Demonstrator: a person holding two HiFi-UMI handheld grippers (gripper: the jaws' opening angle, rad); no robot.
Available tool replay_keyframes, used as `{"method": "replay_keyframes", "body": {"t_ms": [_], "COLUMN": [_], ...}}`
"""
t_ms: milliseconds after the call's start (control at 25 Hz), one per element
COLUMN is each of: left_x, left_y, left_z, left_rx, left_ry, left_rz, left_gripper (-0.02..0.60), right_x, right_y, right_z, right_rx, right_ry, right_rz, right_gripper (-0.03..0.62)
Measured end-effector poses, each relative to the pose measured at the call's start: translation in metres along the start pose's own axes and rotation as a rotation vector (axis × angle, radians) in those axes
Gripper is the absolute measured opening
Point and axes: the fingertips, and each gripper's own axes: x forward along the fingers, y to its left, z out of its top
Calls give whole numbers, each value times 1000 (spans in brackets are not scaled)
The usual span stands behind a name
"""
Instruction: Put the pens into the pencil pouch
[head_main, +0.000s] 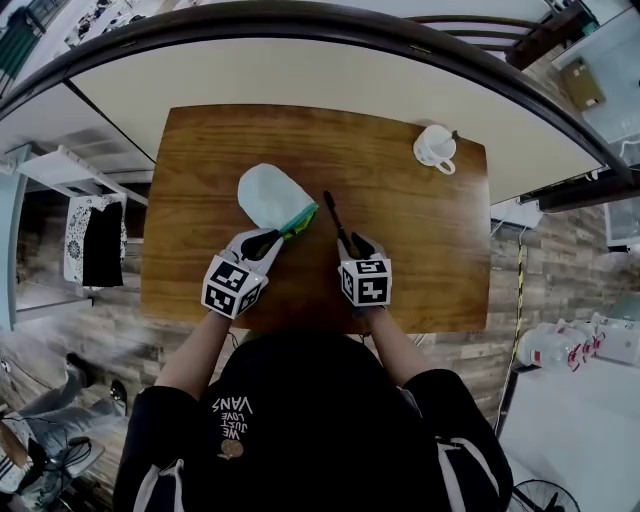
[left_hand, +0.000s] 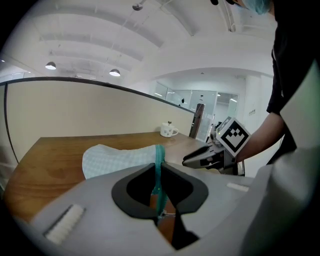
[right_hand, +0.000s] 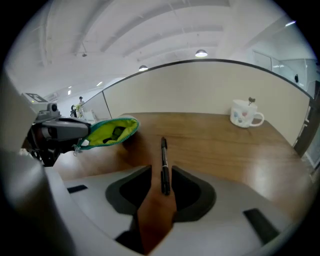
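Reaching for a pen is the step we judge to be in hand. Our left gripper (left_hand: 159, 186) has its jaws pinched narrow on the teal zipper edge of the pencil pouch (head_main: 270, 195). That holds the mouth up and open toward the right, lime lining showing, while the pale body rests on the worktop (head_main: 420, 230).

Our right gripper (right_hand: 162, 186) points down at a black pen (right_hand: 163, 159) lying on the wood just right of the pouch. Its jaws stand apart, with the pen's near end between them, and we see no pad pressing on it yet.

Next, we think, the jaws must close squarely on the barrel. Then we lift the pen and swing its far tip left into the open mouth, keeping the left grip steady so the opening does not sag.
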Motion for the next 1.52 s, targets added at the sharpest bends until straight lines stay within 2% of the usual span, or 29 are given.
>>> {"method": "replay_keyframes", "body": {"t_ms": [360,720,1080,1520], "left_x": [-4,-2,6,17], "left_y": [0,1,5,-2], "left_z": [-1,-2,-2,1], "left_rx": [-14,-9,-4,4], "left_ry": [10,24,31,32], "left_rz": [35,48,50,47], "left_gripper": [44,44,44,44], "right_x": [16,8,-33,-64], "right_y": [-7,-13,6,43], "right_z": [-22,-20,-13,-19], "right_rx": [-23,-38,-31,-87], "right_ry": [83,62,-8,-15], "right_rz": [-3,-5,65,166], "right_gripper": [94,66,66,66]}}
